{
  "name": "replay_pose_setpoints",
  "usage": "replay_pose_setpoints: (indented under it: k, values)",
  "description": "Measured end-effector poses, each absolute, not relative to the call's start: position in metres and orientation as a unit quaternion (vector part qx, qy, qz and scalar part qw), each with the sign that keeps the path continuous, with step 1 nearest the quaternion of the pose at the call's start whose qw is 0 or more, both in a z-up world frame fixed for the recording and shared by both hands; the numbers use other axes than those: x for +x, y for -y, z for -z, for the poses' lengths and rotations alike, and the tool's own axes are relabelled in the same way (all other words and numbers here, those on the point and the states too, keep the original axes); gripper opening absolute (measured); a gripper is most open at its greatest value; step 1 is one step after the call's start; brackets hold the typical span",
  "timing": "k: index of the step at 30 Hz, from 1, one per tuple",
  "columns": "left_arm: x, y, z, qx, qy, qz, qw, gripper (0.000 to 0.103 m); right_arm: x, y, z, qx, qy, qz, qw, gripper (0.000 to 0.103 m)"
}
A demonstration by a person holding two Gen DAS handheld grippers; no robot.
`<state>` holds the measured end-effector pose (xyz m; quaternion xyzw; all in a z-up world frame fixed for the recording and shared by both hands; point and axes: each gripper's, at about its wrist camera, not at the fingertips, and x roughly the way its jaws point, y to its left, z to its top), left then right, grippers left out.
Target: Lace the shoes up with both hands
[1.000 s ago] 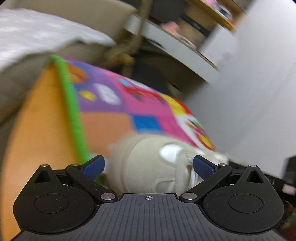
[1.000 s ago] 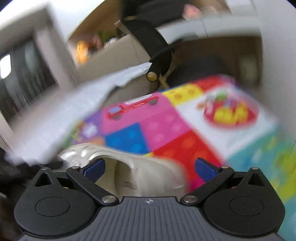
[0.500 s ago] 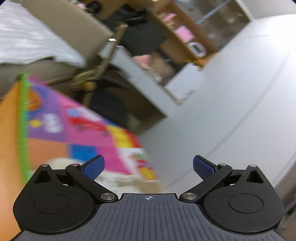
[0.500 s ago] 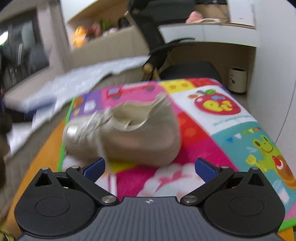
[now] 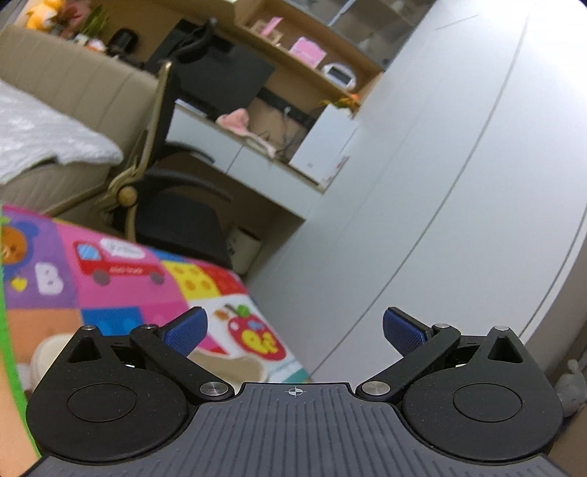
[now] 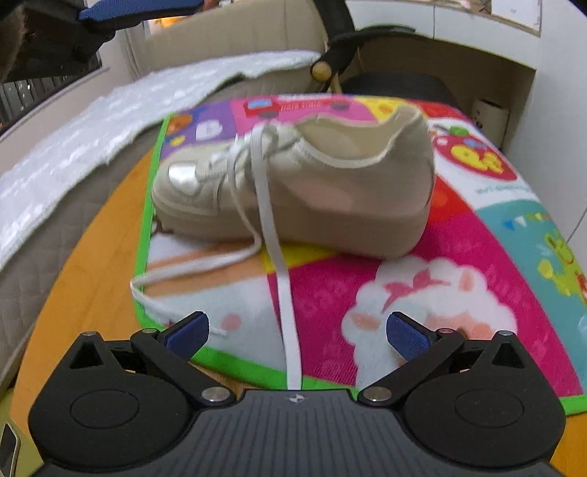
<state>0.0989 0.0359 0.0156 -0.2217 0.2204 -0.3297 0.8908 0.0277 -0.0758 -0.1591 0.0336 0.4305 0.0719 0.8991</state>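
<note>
Beige suede fills the right wrist view: the shoe [image 6: 304, 183] sits on its side-on profile straight ahead of the right gripper [image 6: 297, 330], toe pointing off to that gripper's left, heel to its right, resting on the colourful play mat [image 6: 422, 293]. Over on the left gripper [image 5: 291, 328], both blue pads are spread wide apart with nothing between them, and it is tilted up toward the desk [image 5: 234, 154] and the office chair [image 5: 176, 205], with only a sliver of the shoe [image 5: 227, 361] peeking just under its left finger. Back to the right gripper: also released, fingers wide, empty. One flat white lace [image 6: 275, 257] runs from the eyelets down the side of the shoe, across the mat and right between the open fingers to the gripper body, though neither pad touches it. A second lace end [image 6: 183, 271] loops out to the left of the gripper, trailing over the mat's green edge onto the orange table [image 6: 91, 275]. Up at the far left of that view, a blue pad of the left gripper [image 6: 135, 9] hangs above the scene.
</note>
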Motion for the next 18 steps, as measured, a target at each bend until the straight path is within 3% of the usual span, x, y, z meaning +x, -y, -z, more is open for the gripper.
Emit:
replay_pose_setpoints:
  k: [18]
  values:
    - [0.137,-0.069,0.029,-0.284,-0.284,0.339,0.851,0.103,0.027,0.057,0.173,0.013,-0.406,-0.032,0.913,0.103]
